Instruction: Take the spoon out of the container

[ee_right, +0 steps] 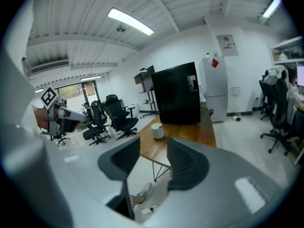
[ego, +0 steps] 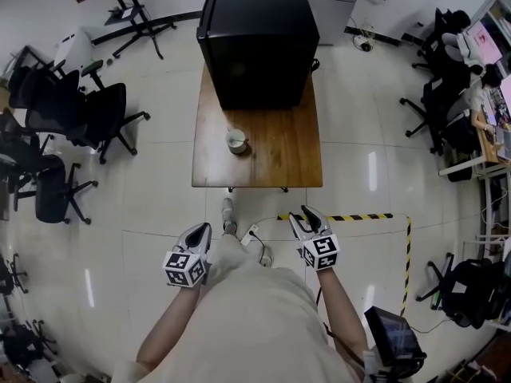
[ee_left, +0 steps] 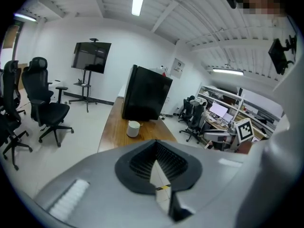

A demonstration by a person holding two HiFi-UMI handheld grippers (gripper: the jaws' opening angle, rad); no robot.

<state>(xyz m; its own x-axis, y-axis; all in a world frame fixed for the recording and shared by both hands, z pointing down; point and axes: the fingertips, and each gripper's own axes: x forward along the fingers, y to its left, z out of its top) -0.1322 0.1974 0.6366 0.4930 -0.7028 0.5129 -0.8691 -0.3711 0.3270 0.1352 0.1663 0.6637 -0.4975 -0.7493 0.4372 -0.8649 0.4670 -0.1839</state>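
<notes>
A white cup-like container [ego: 236,140] stands on the wooden table [ego: 279,154], in front of a black cabinet [ego: 257,38]. It also shows small in the left gripper view as the container [ee_left: 133,128] and in the right gripper view as the container [ee_right: 157,131]. I cannot make out a spoon in it from here. Both grippers are held low near the person's waist, well short of the table. My left gripper [ego: 200,230] [ee_left: 156,144] has its pads meeting at the tip, with nothing between them. My right gripper [ego: 304,215] [ee_right: 153,146] stands open and empty.
Black office chairs [ego: 76,114] crowd the left side of the room. More chairs and desks [ego: 467,94] line the right. Yellow-black floor tape [ego: 359,216] runs right of the table's near edge. A cable and plug [ego: 254,234] lie on the floor by the person's feet.
</notes>
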